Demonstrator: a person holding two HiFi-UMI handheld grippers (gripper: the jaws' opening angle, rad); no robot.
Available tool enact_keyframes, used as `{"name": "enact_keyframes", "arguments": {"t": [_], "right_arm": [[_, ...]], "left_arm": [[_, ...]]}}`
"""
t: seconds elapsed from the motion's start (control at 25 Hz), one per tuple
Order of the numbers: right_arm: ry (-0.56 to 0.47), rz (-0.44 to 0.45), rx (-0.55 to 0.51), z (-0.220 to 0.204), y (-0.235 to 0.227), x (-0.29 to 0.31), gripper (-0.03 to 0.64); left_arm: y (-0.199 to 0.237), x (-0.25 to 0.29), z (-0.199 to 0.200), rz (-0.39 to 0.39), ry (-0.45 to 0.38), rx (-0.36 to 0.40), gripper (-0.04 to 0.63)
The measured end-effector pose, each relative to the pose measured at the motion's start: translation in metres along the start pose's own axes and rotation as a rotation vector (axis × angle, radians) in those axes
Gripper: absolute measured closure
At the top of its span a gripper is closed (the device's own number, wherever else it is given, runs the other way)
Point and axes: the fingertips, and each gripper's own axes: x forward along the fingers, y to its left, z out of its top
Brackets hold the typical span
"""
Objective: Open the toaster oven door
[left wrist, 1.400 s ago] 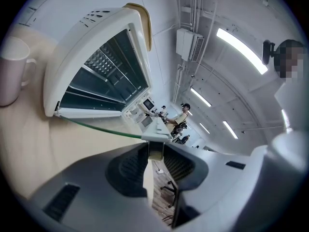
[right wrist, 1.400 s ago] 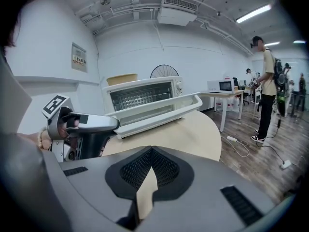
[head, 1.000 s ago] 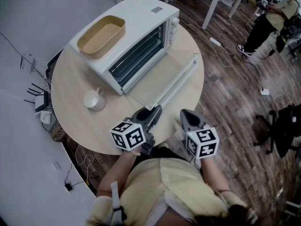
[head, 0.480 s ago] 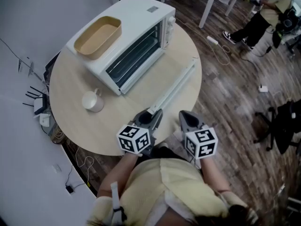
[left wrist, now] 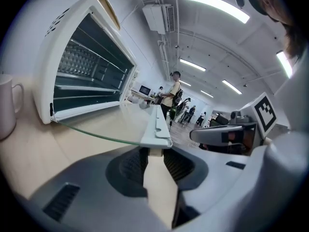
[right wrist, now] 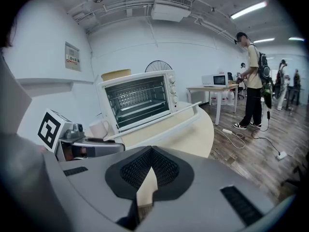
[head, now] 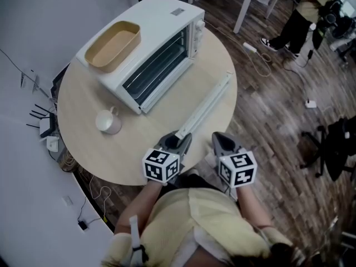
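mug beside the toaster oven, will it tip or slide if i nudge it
The mug looks squat and upright, so it would probably slide rather than tip. The table looks smooth, so likely easily. Probably ceramic, so breakable if knocked off.

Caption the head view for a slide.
Toaster oven door down flat over the round table; left tongs at the near end of its handle, right tongs shut alongside.

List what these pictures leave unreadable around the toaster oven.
1. Oven knobs: settings too small in the head and right gripper views.
2. Left gripper against door handle: contact unclear where the handle end overlaps the jaw tips; too small in the head view.
3. Mug: cut off by the left gripper view's edge.
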Motion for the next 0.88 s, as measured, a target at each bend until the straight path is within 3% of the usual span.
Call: {"name": "enact_keyframes", "arguments": {"t": [0.88], "right_arm": [[0.058, -0.019, 0.018, -0.020, -0.015, 0.006, 0.614]], "left_arm": [[0.004, 0.007, -0.024, 0.000, 0.177, 0.164, 0.500]]}}
